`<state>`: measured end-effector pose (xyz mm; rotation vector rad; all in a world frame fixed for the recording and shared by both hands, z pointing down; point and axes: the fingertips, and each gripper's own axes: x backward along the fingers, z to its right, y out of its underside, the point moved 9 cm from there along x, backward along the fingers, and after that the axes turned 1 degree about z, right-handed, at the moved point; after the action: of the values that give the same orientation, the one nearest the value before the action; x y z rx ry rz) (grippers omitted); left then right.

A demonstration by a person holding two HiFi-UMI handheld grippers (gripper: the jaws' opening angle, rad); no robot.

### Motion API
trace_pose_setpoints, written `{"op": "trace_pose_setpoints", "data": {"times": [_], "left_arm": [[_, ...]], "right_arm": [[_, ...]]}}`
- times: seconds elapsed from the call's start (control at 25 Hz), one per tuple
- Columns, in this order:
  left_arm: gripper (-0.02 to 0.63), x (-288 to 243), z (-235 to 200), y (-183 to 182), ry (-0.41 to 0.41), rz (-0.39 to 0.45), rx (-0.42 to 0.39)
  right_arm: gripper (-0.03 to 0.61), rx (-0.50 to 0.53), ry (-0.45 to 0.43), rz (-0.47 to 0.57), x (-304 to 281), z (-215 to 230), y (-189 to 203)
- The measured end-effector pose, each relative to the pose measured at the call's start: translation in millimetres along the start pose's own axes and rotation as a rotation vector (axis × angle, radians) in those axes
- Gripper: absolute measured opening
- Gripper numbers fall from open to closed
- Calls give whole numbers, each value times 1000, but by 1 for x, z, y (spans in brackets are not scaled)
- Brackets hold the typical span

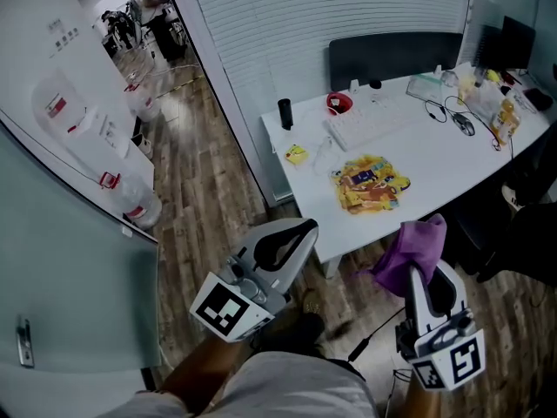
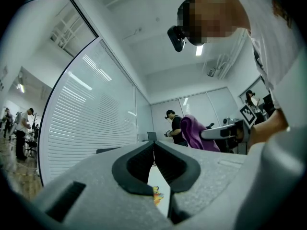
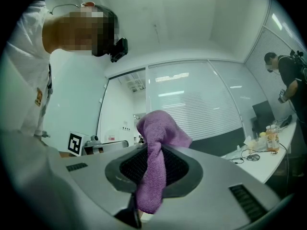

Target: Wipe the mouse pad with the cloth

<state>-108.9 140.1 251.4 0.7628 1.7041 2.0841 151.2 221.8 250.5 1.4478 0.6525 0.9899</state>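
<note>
Right gripper (image 1: 416,275) is clamped on the purple cloth (image 1: 409,244), whose lower end is hidden between the jaws; left gripper (image 1: 294,236) has its jaws pressed together on nothing; both hang near, short of the white table (image 1: 452,159); the mouse pad (image 1: 370,184) lies farther off on it, its print indistinct.

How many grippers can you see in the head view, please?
2. The left gripper is at lower centre, jaws together with nothing between them; the right gripper is at lower right, shut on the purple cloth. None seems hidden.
</note>
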Motion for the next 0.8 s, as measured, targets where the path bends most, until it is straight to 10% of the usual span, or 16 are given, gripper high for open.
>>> {"op": "trace_pose_setpoints", "data": {"times": [0.8], "left_arm": [[15,-92,-121,69,49,-119,31]], "right_arm": [[64,25,27,-94,-142,87,26]]}}
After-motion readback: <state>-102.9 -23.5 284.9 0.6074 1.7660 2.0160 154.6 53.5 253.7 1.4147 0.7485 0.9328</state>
